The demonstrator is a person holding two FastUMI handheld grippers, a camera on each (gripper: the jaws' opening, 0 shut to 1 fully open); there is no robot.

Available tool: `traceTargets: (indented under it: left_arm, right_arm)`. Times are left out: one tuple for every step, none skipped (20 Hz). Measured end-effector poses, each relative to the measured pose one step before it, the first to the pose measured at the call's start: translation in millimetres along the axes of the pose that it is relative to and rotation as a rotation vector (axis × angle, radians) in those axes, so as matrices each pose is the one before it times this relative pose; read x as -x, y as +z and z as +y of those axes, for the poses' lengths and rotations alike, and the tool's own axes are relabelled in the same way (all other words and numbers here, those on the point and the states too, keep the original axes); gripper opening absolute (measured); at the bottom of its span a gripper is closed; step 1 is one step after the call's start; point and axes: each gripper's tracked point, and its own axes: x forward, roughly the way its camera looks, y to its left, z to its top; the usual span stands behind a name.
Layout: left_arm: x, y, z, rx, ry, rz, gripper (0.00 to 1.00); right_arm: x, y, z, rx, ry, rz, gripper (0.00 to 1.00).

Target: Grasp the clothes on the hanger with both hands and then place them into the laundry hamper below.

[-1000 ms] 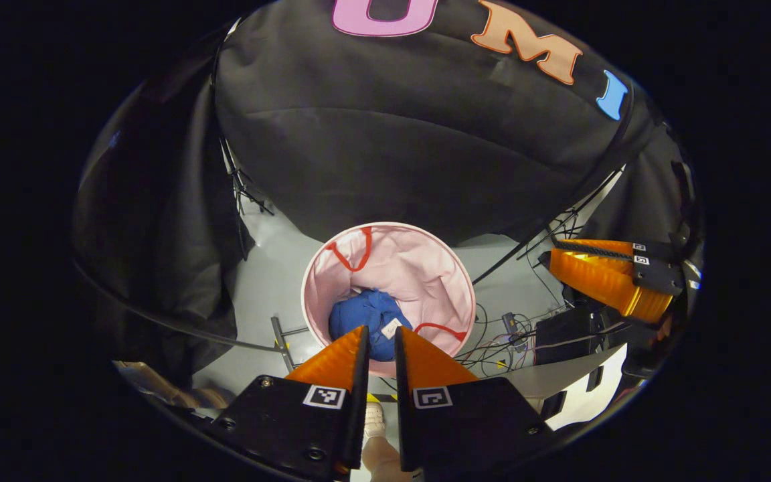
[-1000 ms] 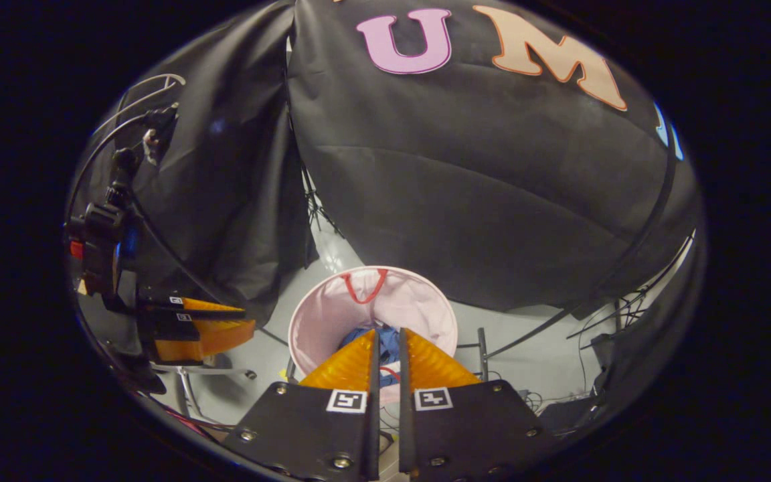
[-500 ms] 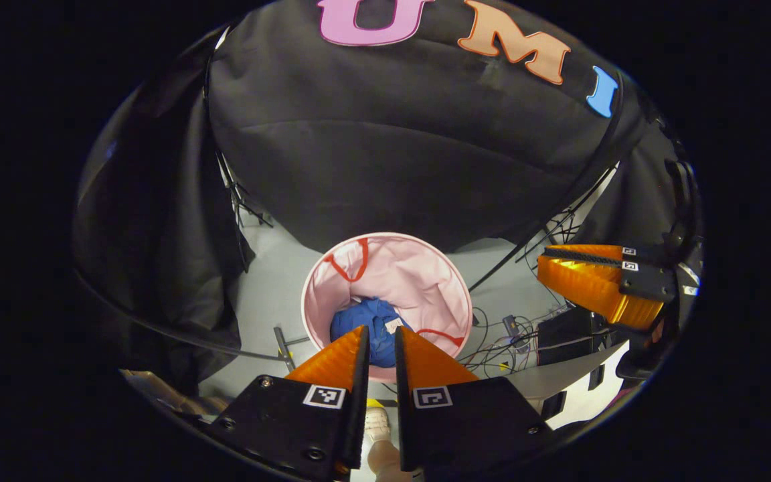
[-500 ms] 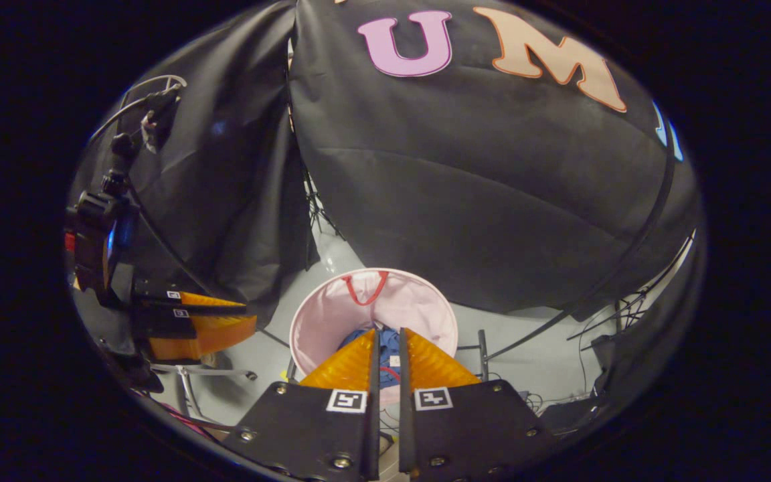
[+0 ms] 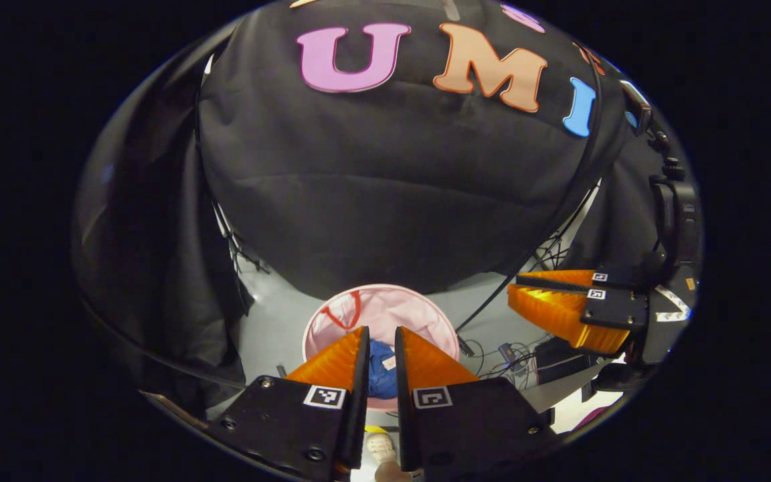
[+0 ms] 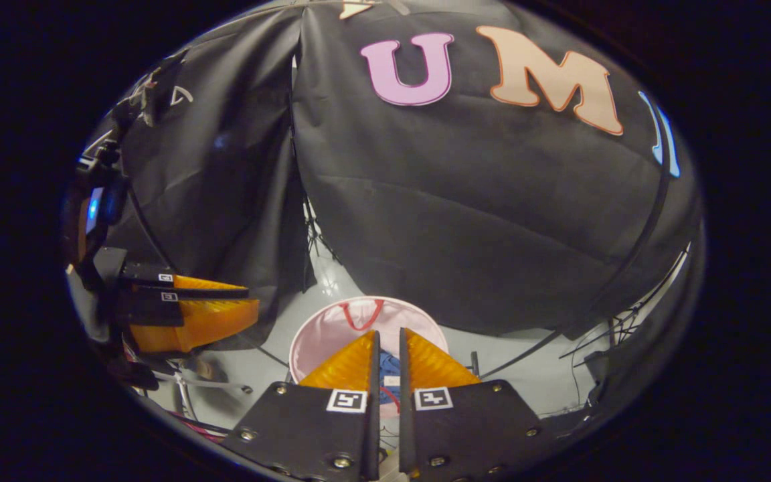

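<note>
Blue clothes (image 5: 381, 376) lie bunched at the bottom of the pink laundry hamper (image 5: 419, 314), and from the left gripper view I see them through the narrow slot between my left gripper (image 5: 380, 335) fingers, with a small white tag (image 5: 389, 363) showing on the fabric. That gripper hangs above the hamper with its fingers drawn nearly together, only a thin gap between them, and nothing is caught in that gap. The hamper stands on the grey floor (image 5: 268, 328) just in front of the black booth cloth (image 5: 385, 181), and a red handle (image 5: 345, 314) loops against its inner wall at the far left.

From the right gripper view the same hamper (image 6: 332, 328) sits below and ahead of my right gripper (image 6: 385, 338), whose fingers are likewise almost closed and grip nothing. A strip of the blue clothes (image 6: 389, 368) shows between them, down inside the hamper, and the red handle (image 6: 361, 314) hangs at the far rim.

Each camera also catches the other tool off to the side: the right gripper (image 5: 516, 289) at the right of the left gripper view, the left gripper (image 6: 251, 301) at the left of the right gripper view, both held well above the floor and apart from the hamper. Loose cables (image 5: 512, 351) lie on the floor to the hamper's right.
</note>
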Motion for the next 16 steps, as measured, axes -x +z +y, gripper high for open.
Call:
traceTargets:
  left_arm:
    - [3.72, 9.47, -2.43, -0.00844, 0.00010, -0.02399, 0.23]
    - [3.67, 8.59, -1.43, -0.00920, 0.00080, -0.02759, 0.23]
    - [4.05, 11.52, -2.02, -0.00608, -0.00191, -0.02983, 0.23]
    - [4.77, 10.14, -3.01, -0.00132, -0.00393, -0.02820, 0.23]
    - [3.98, 12.30, -2.72, 0.00144, -0.00468, -0.03115, 0.23]
    - [4.23, 11.12, -4.19, 0.00146, -0.00698, -0.03189, 0.23]
    - [3.64, 11.84, -3.63, 0.00110, -0.00777, -0.02992, 0.23]
    - [4.55, 11.49, -4.12, 0.00129, -0.00790, -0.03218, 0.23]
    - [3.32, 11.87, -4.18, 0.00214, -0.00921, -0.03009, 0.23]
    - [3.90, 10.35, -3.58, 0.00091, -0.00975, -0.02914, 0.23]
    - [3.58, 10.40, -4.67, -0.00055, -0.00868, -0.02269, 0.23]
    - [4.27, 11.52, -4.55, -0.00375, -0.01016, -0.02433, 0.23]
    - [2.78, 11.60, -4.92, -0.00523, -0.00993, -0.02549, 0.22]
    - [3.96, 11.17, -4.27, -0.00526, -0.00946, -0.02853, 0.22]
    - [3.01, 12.98, -5.25, -0.00366, -0.01188, -0.02789, 0.23]
    - [6.05, 8.74, -5.69, -0.00307, -0.01161, -0.02399, 0.23]
  right_arm:
    - [2.32, 7.88, -3.38, -0.00656, -0.00733, -0.01970, 0.12]
    - [2.51, 8.05, -3.21, -0.00324, -0.00756, -0.01792, 0.12]
    - [-0.12, 9.40, -2.52, -0.00061, -0.00904, -0.01970, 0.12]
    - [1.30, 10.83, -2.26, -0.00170, -0.00699, -0.02103, 0.12]
    - [4.75, 7.60, -2.12, -0.00731, -0.00355, -0.02034, 0.12]
    - [3.93, 8.66, -1.64, -0.01086, -0.00311, -0.01995, 0.12]
    - [5.78, 10.58, -2.65, -0.01076, -0.00605, -0.02586, 0.12]
    - [3.67, 9.17, -3.28, -0.00586, -0.00731, -0.02125, 0.12]
    - [4.70, 12.91, -2.07, -0.00621, -0.00673, -0.02847, 0.12]
    - [4.73, 13.11, -1.62, -0.00422, -0.00555, -0.02907, 0.12]
    - [4.54, 12.46, -0.43, -0.00054, -0.00365, -0.02673, 0.12]
    - [3.45, 11.95, -1.78, 0.00381, -0.00593, -0.02579, 0.12]
    - [5.23, 11.69, -2.82, 0.00481, -0.00670, -0.02769, 0.12]
    - [4.69, 13.25, -1.76, 0.00317, -0.00626, -0.02906, 0.12]
    - [4.27, 14.57, 0.70, -0.00018, -0.00531, -0.02846, 0.12]
    - [4.38, 13.16, 0.51, -0.00111, -0.00354, -0.02749, 0.12]
